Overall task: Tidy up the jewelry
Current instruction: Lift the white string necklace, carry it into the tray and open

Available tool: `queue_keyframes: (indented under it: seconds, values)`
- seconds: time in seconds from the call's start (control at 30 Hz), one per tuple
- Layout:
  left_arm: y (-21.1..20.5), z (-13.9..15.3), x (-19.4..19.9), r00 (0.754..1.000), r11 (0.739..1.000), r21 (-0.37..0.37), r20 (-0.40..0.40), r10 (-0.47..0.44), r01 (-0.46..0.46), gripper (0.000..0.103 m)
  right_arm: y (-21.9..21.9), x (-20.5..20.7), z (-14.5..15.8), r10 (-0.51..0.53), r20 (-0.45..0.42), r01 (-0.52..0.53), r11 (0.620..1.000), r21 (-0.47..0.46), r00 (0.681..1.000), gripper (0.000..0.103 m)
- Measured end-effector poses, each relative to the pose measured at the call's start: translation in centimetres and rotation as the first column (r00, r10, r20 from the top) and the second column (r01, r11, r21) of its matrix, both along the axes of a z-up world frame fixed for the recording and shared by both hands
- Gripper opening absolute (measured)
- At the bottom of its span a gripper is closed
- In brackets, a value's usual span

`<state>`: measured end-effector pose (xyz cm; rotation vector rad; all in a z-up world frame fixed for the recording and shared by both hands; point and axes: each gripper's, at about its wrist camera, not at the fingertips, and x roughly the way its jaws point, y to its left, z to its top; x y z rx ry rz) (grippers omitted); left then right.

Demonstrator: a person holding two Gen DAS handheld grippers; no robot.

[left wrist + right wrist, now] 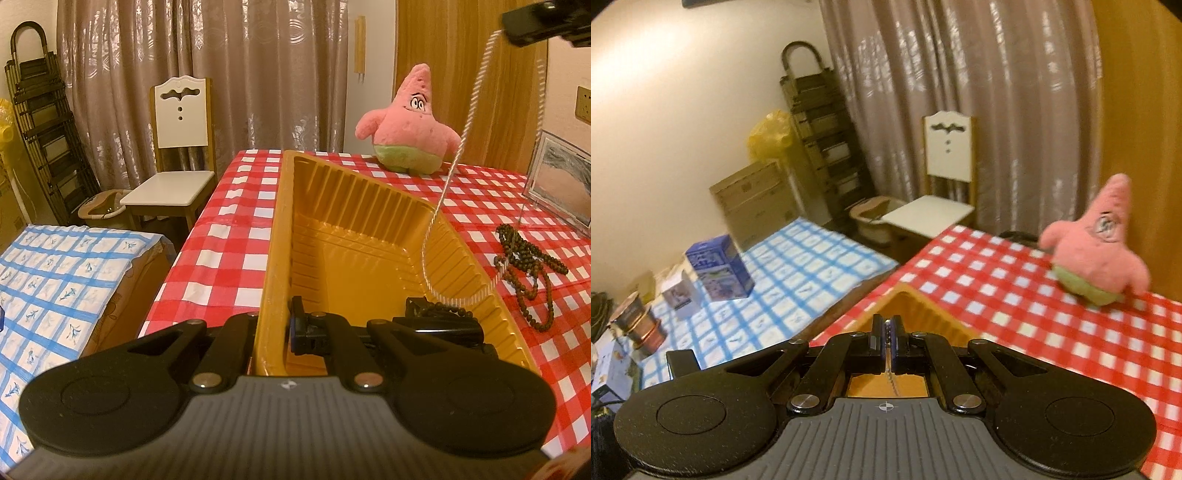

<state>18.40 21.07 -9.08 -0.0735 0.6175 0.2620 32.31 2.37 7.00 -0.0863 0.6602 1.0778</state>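
- Gold plastic sits nearest you: your left tongs (271,328) are clamped on the near wall of the tray (273,236), probably to keep the light tray from sliding on the table (229,236) while the other hand loads it.
- A dark bead string (439,312) already lies in the tray's near right corner, beside those tongs.
- Just above it hangs the pale twisted-rope necklace (461,147) — its bottom loop dangles over the tray's right rim, so it looks lined up for lowering inside.
- Your right tongs (886,338) are pinched shut on that necklace's top; holding it high lets the whole loop hang clear of the rim.
- Further right on the red-checked cloth, a heap of brown bead strands (528,273) waits unsorted, near a picture frame (557,184).
- At the far end stands a pink plush star (406,125).
- Only the left wrist view shows the hanging loop, the tray floor and the waiting beads; the right wrist view — blurred — shows the pinch itself, with a strip of tray below.
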Motion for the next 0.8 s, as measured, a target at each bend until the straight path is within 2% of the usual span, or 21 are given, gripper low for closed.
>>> queue_keyframes:
  seconds: [0.17,0.37,0.5,0.8]
  values:
    - [0.1,0.0,0.0,1.0,1.0,-0.004,0.001,0.001,-0.001,0.003,2.4,0.3,-0.3,0.023,-0.009,-0.023,1.0,0.006,1.0,0.002]
    - [0.1,0.0,0.0,1.0,1.0,-0.007,0.0,0.003,-0.003,0.003,4.1,0.5,-0.1,0.012,0.009,-0.012,0.998,0.056,1.0,0.002]
    - [0.2,-0.1,0.0,1.0,1.0,-0.008,-0.001,0.003,-0.003,0.003,4.8,1.1,-2.9,0.005,-0.066,-0.003,0.999,0.037,0.998,0.002]
    - [0.3,-0.2,-0.1,1.0,1.0,-0.016,-0.003,0.006,-0.006,0.003,4.3,0.7,-10.9,-0.04,-0.227,0.019,0.995,-0.094,0.973,0.002]
